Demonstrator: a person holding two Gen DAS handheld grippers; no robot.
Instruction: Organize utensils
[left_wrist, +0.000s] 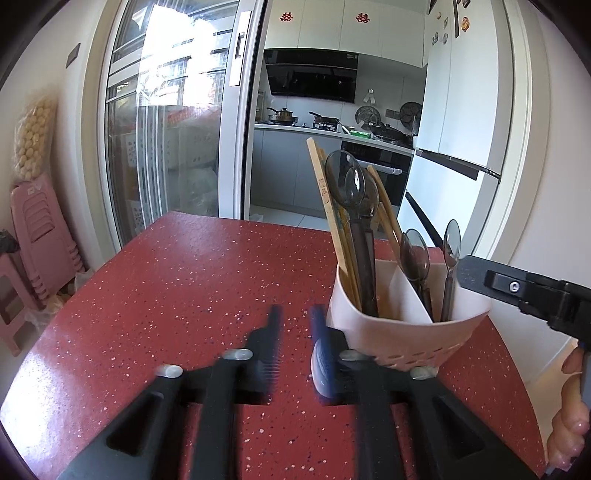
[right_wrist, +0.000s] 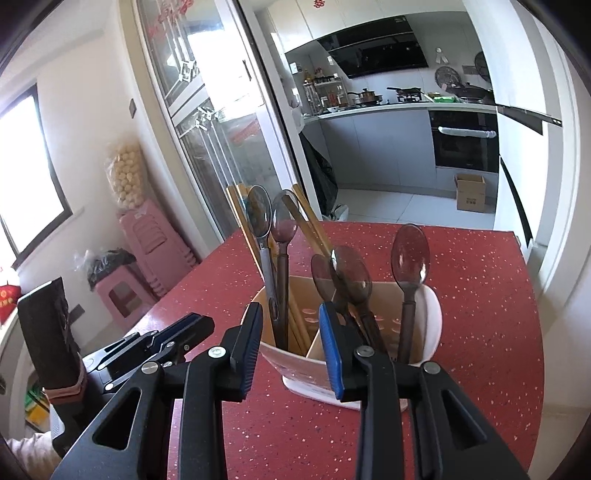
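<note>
Desk: the red speckled desk carries one thing, the holder, which sits toward its far right part in the left wrist view; the bare red top around the holder shows no loose cutlery.
Holder: the holder, a pink-and-white cup split by dividers, stands upright and is the landmark here.
Chopsticks: the chopsticks stand in the holder's left compartment, leaning, tips well above its rim.
Spoons: two dark spoons stand with the chopsticks in that same compartment; more spoons stand in the holder's other compartments, bowls up.
Left claw: the left claw hangs just in front of and left of the holder, its jaws apart with a clear gap, holding nothing; it is blurred.
Right claw: the right claw sits right in front of the holder, jaws wide apart, holding nothing; its blue pad overlaps the holder's near rim in the picture, and I cannot tell whether it touches.
Progress: everything visible is already inside the holder, so the task looks nearly or fully done; at most, sorting spoons away from chopsticks is left.
</note>
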